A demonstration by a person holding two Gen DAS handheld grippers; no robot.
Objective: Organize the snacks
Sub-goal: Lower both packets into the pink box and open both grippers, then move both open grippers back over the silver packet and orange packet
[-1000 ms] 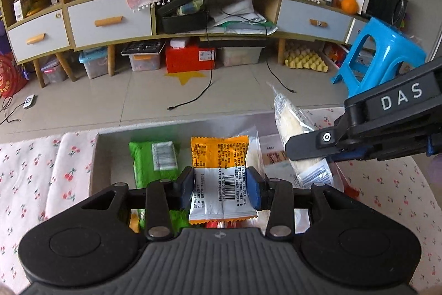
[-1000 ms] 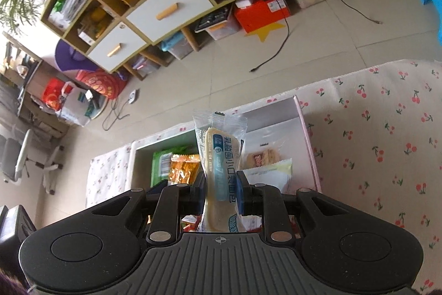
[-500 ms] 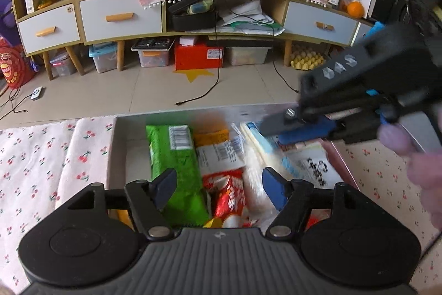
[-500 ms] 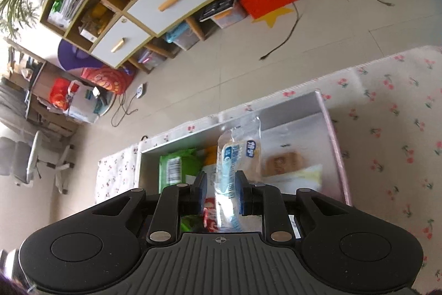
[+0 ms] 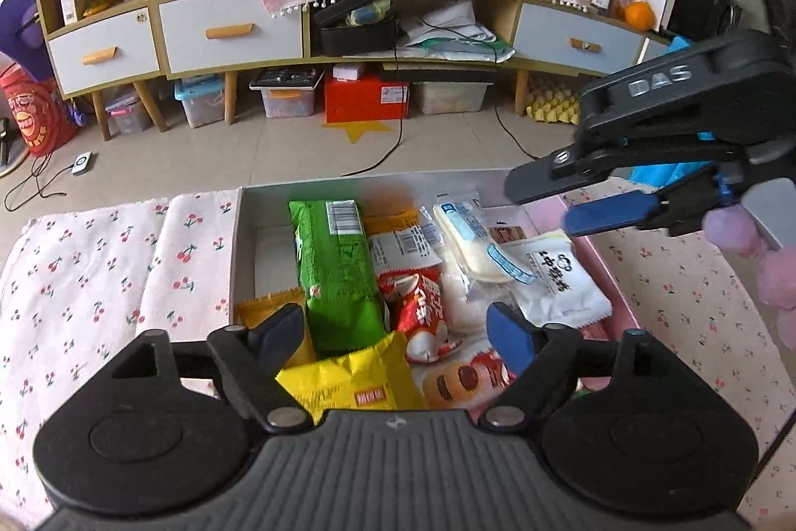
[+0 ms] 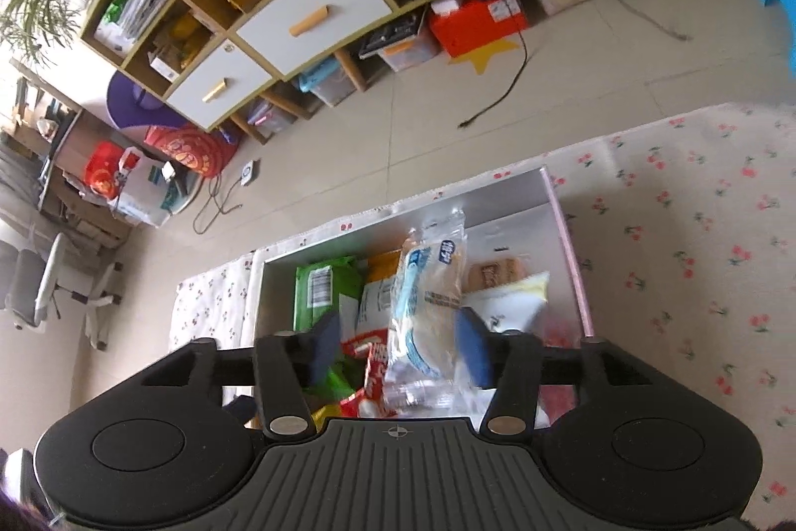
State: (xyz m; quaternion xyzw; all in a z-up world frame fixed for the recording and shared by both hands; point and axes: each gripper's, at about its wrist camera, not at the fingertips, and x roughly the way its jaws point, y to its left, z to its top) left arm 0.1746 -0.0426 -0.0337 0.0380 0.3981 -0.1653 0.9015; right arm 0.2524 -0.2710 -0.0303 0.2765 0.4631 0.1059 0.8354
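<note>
Both my claws gape empty over the box: left claw above the packed snacks, right claw just above the clear-wrapped bread lying on the pile, apparently released there.

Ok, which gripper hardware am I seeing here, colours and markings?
Both are matte black plastic with a ribbed grey-black top plate, two round caps and silver pivot screws. The left gripper and right gripper each carry blue pads on their fingertips. Seen side-on from the left wrist camera, the right one bears white DAS lettering. No cables or sleeves show; a lilac glove grips it.
</note>
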